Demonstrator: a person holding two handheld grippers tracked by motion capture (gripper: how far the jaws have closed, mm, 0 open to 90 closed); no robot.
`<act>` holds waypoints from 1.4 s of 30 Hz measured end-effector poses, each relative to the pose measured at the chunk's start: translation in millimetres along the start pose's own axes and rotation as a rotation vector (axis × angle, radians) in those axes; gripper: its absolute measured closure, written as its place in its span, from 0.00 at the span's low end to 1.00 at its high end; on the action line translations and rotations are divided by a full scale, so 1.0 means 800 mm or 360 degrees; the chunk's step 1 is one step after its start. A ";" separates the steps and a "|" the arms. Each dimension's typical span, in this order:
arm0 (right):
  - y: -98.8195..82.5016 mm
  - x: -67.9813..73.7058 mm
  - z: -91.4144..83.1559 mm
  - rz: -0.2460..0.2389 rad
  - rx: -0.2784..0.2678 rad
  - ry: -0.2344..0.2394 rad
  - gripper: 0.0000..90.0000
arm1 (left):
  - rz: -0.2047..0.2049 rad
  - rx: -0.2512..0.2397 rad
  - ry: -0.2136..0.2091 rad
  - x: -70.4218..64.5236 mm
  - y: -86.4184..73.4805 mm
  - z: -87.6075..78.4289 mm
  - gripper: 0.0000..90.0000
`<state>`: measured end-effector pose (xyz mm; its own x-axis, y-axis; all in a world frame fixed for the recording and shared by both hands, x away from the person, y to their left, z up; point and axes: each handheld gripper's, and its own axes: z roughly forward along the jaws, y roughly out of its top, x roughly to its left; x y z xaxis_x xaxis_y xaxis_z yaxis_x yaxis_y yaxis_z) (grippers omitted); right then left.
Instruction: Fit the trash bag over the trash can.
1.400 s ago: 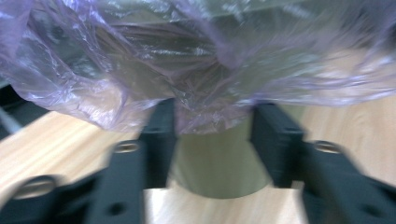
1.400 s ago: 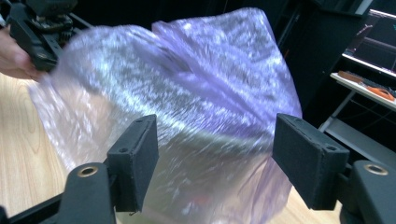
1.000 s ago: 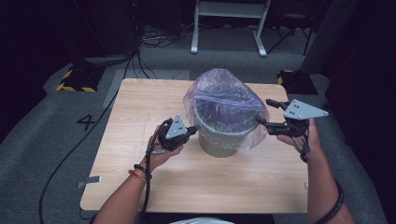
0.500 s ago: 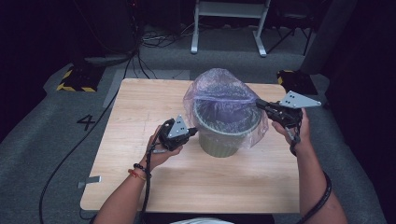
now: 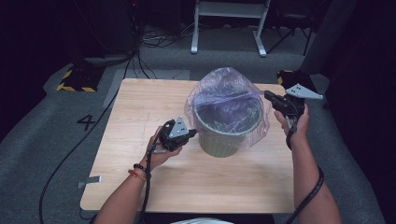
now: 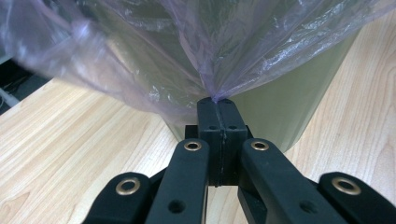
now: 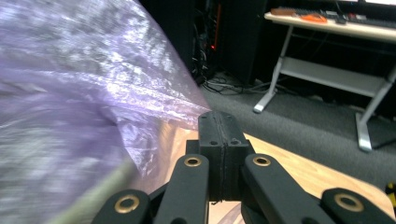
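High view: bin point(image 5: 227, 135) with bag point(image 5: 224, 93) between left tool point(image 5: 189, 134) and right tool point(image 5: 270, 97)

Bag liner point(image 5: 229, 100): thin, translucent violet plastic film, crinkled and glossy, with bright highlights seen along the creases.
Bin point(image 5: 224, 142): smooth, matt grey-green plastic, as judged from the wall left uncovered.
Table point(image 5: 140, 112): pale wood-grain surface, smooth with a soft sheen.
Left gripper point(image 6: 220, 103): matt black plastic links, fitted with brass-coloured metal rivets; a grey, dull metal-looking plate is carried on top.
Right gripper point(image 7: 220, 116): the same matt black plastic and brass-coloured rivets.
Floor point(image 5: 42, 135): grey carpet, rough and matt.
Bracelets point(image 5: 136, 171): beaded, glossy.
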<state>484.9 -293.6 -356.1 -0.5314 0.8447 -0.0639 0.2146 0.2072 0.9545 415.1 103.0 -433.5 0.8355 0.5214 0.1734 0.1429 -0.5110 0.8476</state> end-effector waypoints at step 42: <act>-0.025 -0.011 0.016 0.0035 0.0012 -0.0034 1.00 | -0.0063 -0.0250 -0.0029 -0.002 -0.002 -0.110 0.19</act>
<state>495.6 -298.8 -378.3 -0.5087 0.8595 -0.0495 0.2321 0.1923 0.9535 366.8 162.9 -390.8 0.8406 0.5257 0.1302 0.0924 -0.3761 0.9220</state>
